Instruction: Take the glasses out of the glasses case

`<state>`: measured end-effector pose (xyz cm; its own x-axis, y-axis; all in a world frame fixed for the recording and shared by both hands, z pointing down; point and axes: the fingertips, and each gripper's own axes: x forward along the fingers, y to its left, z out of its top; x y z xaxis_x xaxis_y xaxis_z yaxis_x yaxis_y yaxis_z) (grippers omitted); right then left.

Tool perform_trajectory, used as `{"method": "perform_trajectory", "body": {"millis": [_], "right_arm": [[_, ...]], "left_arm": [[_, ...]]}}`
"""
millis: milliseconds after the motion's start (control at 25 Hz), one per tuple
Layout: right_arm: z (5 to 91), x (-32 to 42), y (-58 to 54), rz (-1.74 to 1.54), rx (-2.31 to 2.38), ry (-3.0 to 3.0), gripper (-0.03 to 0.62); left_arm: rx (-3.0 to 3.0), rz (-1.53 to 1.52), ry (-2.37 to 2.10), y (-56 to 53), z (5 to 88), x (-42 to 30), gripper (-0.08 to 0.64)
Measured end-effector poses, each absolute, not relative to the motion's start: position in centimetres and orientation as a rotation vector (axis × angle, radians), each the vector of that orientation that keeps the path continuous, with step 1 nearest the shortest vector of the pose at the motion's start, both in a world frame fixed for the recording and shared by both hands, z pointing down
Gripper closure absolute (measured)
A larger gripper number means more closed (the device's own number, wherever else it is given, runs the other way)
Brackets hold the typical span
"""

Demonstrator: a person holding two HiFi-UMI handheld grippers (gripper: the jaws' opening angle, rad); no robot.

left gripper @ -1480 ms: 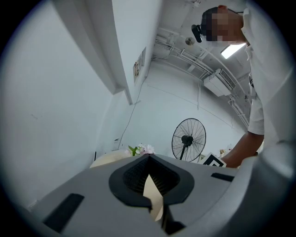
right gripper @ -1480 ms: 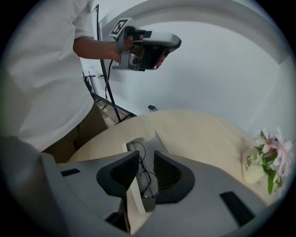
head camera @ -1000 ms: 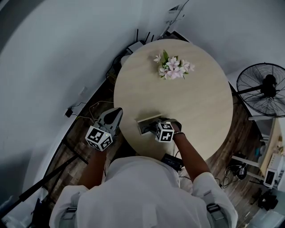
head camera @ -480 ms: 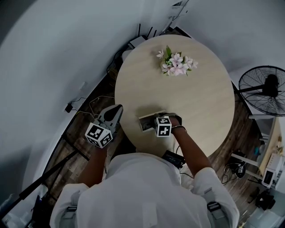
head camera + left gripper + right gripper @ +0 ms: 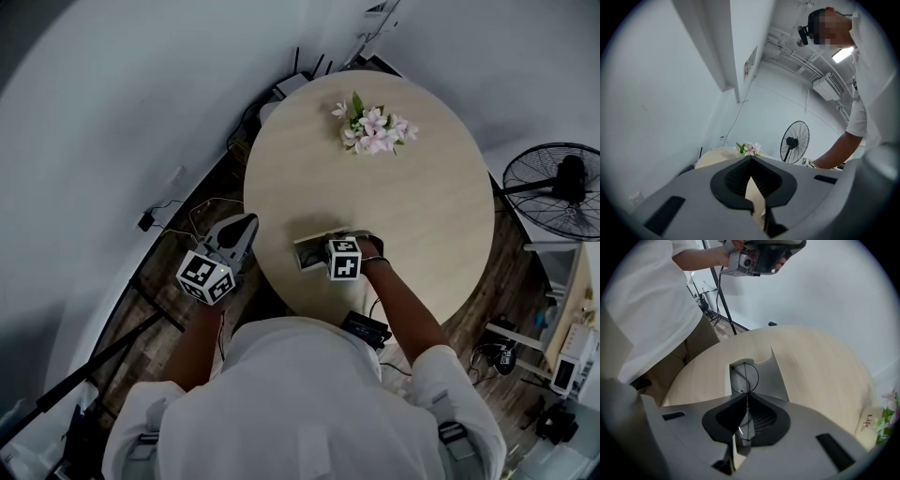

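Right claw (image 5: 747,401) tight on thin-rimmed glasses (image 5: 744,377), over open case (image 5: 765,376) on pale round table (image 5: 815,366).

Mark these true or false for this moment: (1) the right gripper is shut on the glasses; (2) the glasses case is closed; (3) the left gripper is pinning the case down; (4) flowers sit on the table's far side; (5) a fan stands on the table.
1. True. The right gripper is shut on the glasses.
2. False. The glasses case lies open on the table.
3. False. The left gripper holds nothing and hangs beside the table's left edge, away from the case.
4. True. The flowers sit at the far side.
5. False. The fan stands on the floor, right of the table.
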<state>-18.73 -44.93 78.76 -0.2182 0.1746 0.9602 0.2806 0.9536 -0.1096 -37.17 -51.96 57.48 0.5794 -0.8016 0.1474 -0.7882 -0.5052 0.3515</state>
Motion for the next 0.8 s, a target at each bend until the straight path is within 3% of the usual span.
{"method": "perform_trajectory", "body": {"millis": [800], "right_arm": [[65.5, -14.2, -45.4, -0.318, 0.053, -2.042, 0.560]], "left_arm": [[2.602, -0.049, -1.257, -46.8, 50.9, -30.1, 0.548]]}}
